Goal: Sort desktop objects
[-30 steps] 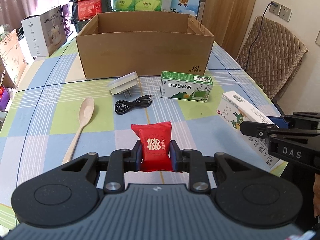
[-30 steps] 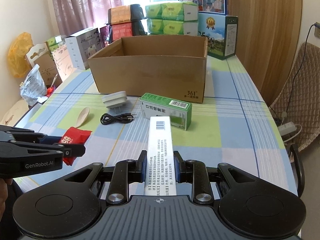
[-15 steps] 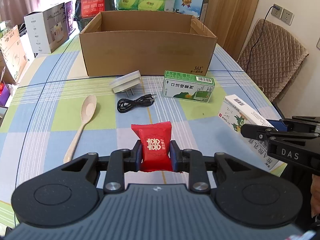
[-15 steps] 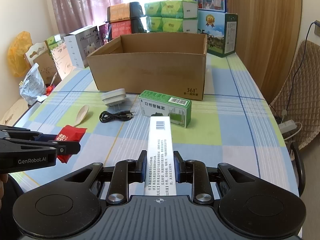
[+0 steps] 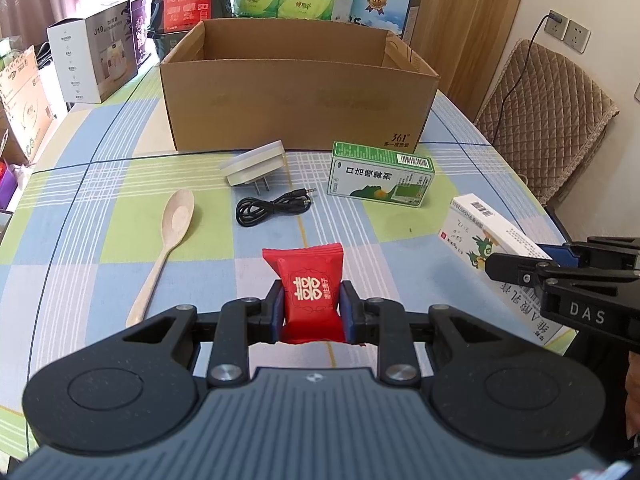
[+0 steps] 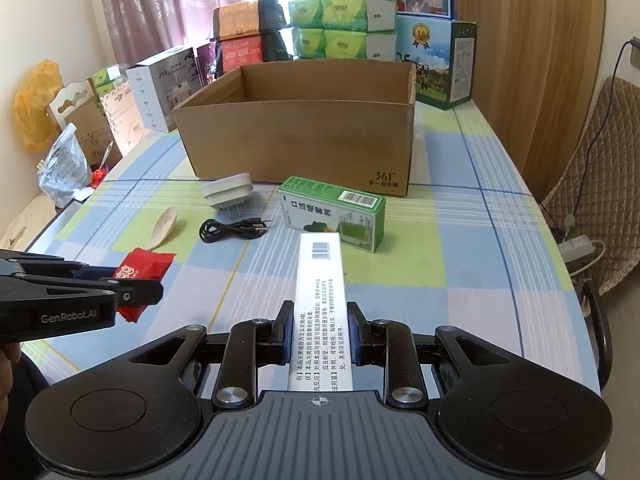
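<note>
My left gripper [image 5: 312,300] is shut on a red candy packet [image 5: 310,280], held above the checked tablecloth. My right gripper [image 6: 320,322] is shut on a long white medicine box [image 6: 322,280], also raised; that white medicine box [image 5: 492,236] shows at the right of the left wrist view. An open brown cardboard box [image 5: 296,92] stands ahead of both. In front of it lie a green box [image 5: 380,174], a white plug adapter [image 5: 254,164], a coiled black audio cable [image 5: 272,208] and a pale spoon [image 5: 168,240].
Stacked tissue packs [image 6: 340,26] and cartons [image 6: 436,64] crowd the table's far end. White product boxes [image 5: 94,60] line the left side. A padded chair [image 5: 548,108] stands off the right edge, with a wall socket and cord behind it.
Both grippers have risen and moved forward a little with their loads; the cardboard box now sits lower in the views and more of its inside shows. Items on the table have not moved.
</note>
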`<state>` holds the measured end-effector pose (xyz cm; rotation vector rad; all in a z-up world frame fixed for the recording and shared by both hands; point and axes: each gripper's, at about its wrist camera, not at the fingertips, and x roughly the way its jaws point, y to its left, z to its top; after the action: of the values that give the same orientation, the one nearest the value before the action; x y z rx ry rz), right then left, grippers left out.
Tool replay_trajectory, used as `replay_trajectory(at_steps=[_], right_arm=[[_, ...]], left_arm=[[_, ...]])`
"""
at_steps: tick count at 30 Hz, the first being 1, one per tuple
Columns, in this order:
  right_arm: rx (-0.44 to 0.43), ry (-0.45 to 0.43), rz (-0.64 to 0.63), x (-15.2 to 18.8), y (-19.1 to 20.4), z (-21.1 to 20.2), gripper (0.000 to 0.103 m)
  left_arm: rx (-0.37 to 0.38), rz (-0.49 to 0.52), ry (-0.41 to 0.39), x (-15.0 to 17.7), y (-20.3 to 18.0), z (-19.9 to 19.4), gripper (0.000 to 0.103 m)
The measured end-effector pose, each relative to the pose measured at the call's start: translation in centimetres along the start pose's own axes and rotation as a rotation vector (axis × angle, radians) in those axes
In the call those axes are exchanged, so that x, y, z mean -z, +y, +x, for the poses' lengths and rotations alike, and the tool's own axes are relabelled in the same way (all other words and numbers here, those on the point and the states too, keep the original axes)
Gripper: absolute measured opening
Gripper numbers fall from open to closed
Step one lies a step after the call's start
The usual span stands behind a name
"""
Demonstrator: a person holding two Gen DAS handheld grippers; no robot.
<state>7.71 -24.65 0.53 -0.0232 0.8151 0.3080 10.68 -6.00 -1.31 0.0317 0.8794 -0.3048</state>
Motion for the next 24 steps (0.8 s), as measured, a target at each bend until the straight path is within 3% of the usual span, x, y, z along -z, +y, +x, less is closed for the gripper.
replay_trajectory(at_steps=[10, 24], right_arm=[[-0.011, -0.051, -0.037, -4.9, 0.6, 0.4, 0.023], [-0.026, -0.078, -0.066, -14.6, -0.5, 3.4, 0.023]], left_arm=[[-0.011, 0.016, -0.045, -3.9, 1.3, 0.1, 0.023], [-0.035, 0.152, -0.116, -13.8, 1.7, 1.6, 0.023]])
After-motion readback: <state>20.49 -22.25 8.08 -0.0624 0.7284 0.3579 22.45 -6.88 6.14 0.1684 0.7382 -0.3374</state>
